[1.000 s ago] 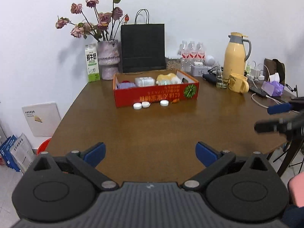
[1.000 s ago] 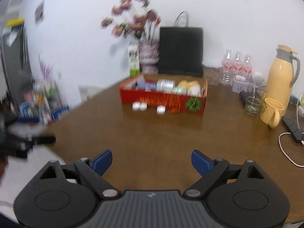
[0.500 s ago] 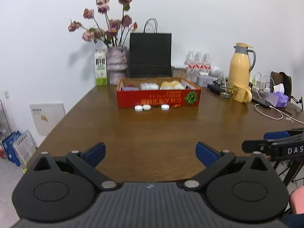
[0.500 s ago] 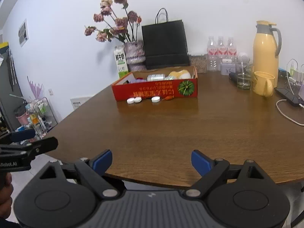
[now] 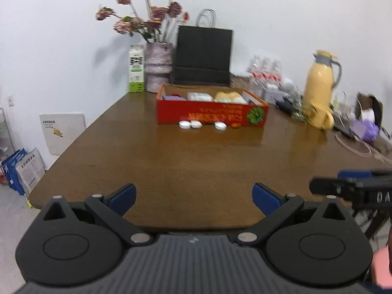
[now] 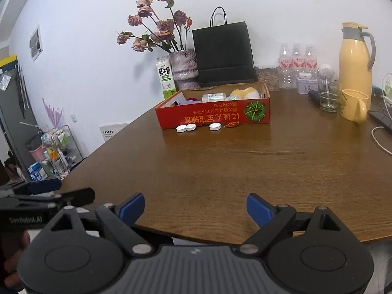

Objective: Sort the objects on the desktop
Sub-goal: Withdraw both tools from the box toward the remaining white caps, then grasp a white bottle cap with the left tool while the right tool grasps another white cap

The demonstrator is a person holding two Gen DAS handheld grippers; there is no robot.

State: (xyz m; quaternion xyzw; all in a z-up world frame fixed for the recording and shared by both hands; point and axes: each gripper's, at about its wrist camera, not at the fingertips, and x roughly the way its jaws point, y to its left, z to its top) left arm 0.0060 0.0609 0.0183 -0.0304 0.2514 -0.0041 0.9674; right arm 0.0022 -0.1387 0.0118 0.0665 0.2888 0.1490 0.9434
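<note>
A red cardboard box (image 6: 213,117) (image 5: 210,116) stands far across the brown table (image 6: 245,166) (image 5: 183,166), holding a white packet, a yellowish item and something purple. In front of it lie three white round caps (image 6: 186,128) (image 5: 193,124) and an orange rubber band (image 6: 232,124). My left gripper (image 5: 193,193) hovers open over the table's near edge, nothing between its blue pads. My right gripper (image 6: 194,207) is open too, empty, over the near edge. Each gripper shows at the side of the other's view.
Along the back wall stand a milk carton (image 6: 166,78), a vase of dried roses (image 6: 182,68), a black paper bag (image 6: 224,54), water bottles (image 6: 296,63), a glass (image 6: 328,95), a yellow flask (image 6: 355,61) and yellow mug (image 6: 354,107). Cables lie at the right edge (image 6: 379,139). A cart (image 6: 58,152) stands on the floor left.
Both views have rolled back and forth while the grippers stayed open at the near edge. The right gripper has sunk slightly, and the left gripper now shows larger at its left.
</note>
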